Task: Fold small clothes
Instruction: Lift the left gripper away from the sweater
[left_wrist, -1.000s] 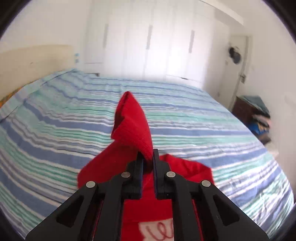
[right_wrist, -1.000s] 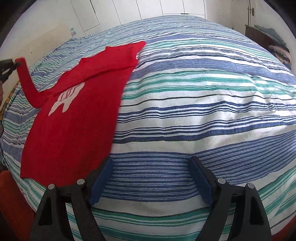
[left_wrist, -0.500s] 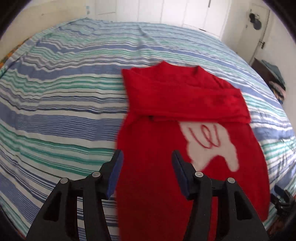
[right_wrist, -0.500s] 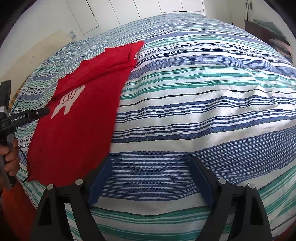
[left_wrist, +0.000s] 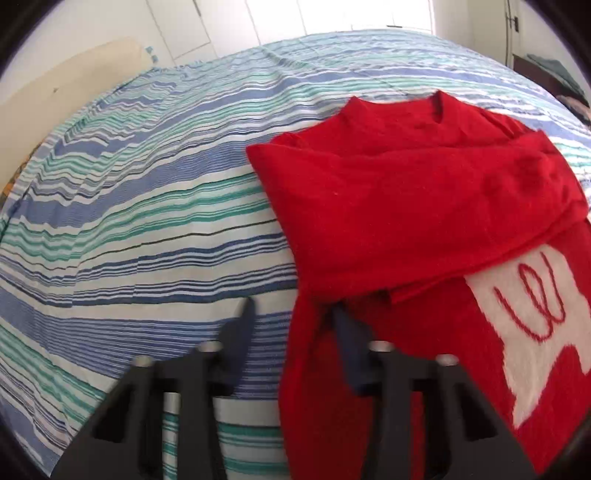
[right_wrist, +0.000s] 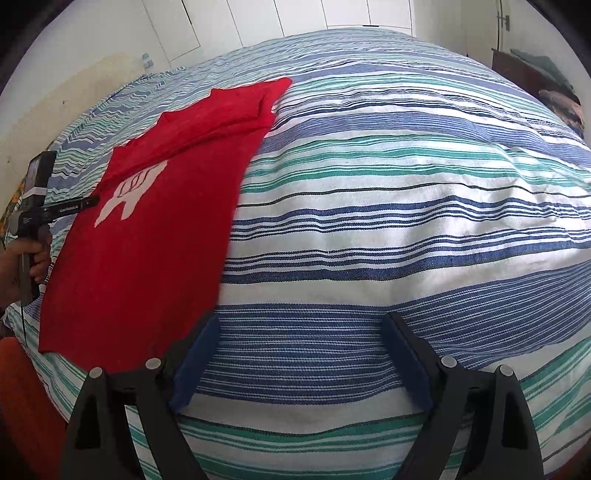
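Observation:
A red sweater (left_wrist: 406, 206) with a white motif (left_wrist: 532, 332) lies flat on the striped bed, one sleeve folded across its chest. My left gripper (left_wrist: 293, 332) is low over the sweater's left side edge, just below the folded sleeve. Its blurred jaws are closing with that edge between them, one finger (left_wrist: 240, 332) over the sheet and the other over red cloth. In the right wrist view the sweater (right_wrist: 155, 240) lies at the left, the left gripper (right_wrist: 74, 206) at its far edge. My right gripper (right_wrist: 303, 354) hangs open above the bare sheet beside the sweater's hem corner.
The striped bedspread (right_wrist: 388, 192) covers the whole bed. White wardrobe doors (left_wrist: 332, 14) line the far wall. A dark side table with piled clothes (right_wrist: 546, 81) stands at the right. A person's hand (right_wrist: 33, 254) holds the left gripper's handle.
The left gripper let go of the lifted sleeve, which now lies folded across the chest. It sank to the sweater's left edge. The right gripper stayed still.

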